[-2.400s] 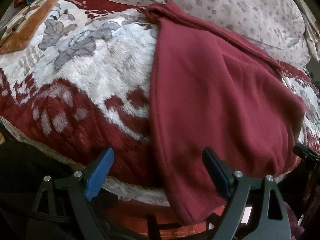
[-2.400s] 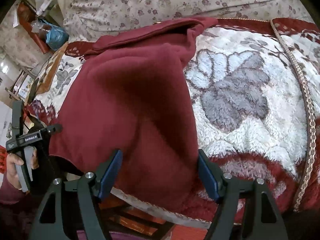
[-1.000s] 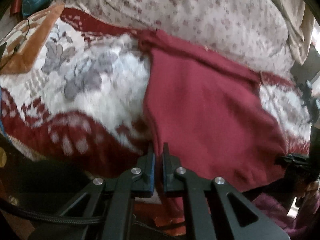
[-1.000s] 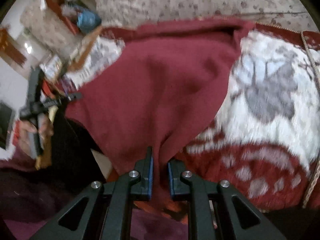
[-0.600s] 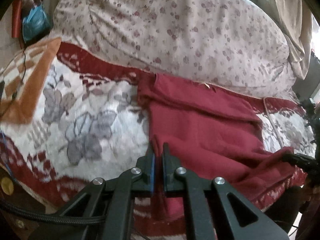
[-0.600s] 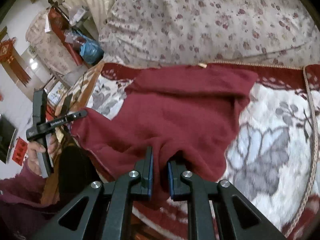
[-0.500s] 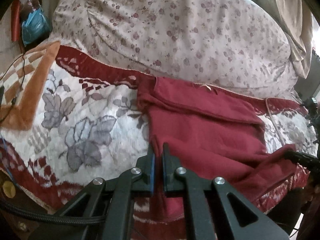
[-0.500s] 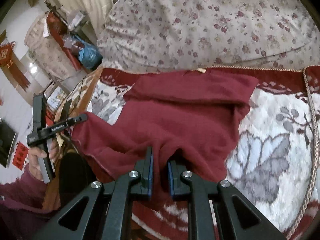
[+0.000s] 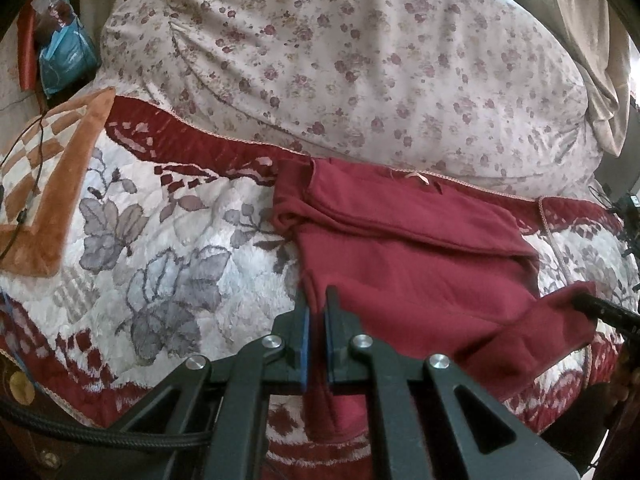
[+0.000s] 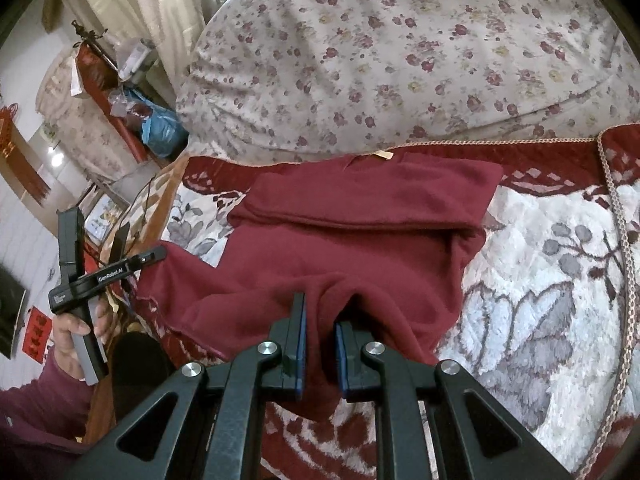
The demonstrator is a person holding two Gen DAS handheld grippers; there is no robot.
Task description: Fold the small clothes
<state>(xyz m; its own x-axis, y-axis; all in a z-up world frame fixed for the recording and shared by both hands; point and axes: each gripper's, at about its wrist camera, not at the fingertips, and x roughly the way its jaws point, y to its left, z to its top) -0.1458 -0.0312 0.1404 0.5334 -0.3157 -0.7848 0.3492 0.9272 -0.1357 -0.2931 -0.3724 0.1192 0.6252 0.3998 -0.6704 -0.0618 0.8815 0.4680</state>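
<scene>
A dark red fleece garment (image 9: pixel 408 264) lies on a red-and-white floral blanket (image 9: pixel 168 264), its far part folded over near the pillow. My left gripper (image 9: pixel 316 300) is shut on the garment's near left hem corner. My right gripper (image 10: pixel 320 304) is shut on the garment (image 10: pixel 360 236) at its near right hem corner, with cloth bunched between the pads. Both corners are lifted above the blanket. The left gripper also shows in the right wrist view (image 10: pixel 158 254), held in a hand.
A large floral quilt or pillow (image 9: pixel 360 64) lies behind the garment. An orange checked blanket (image 9: pixel 52 184) lies at the left. A blue bag (image 10: pixel 160 128) and a red shelf stand beyond the bed. The blanket's braided edge (image 10: pixel 620 240) runs down the right.
Both grippers went from open over the hem to shut on its corners. They have lifted the hem and carried it forward towards the pillow, so the garment now looks shorter.
</scene>
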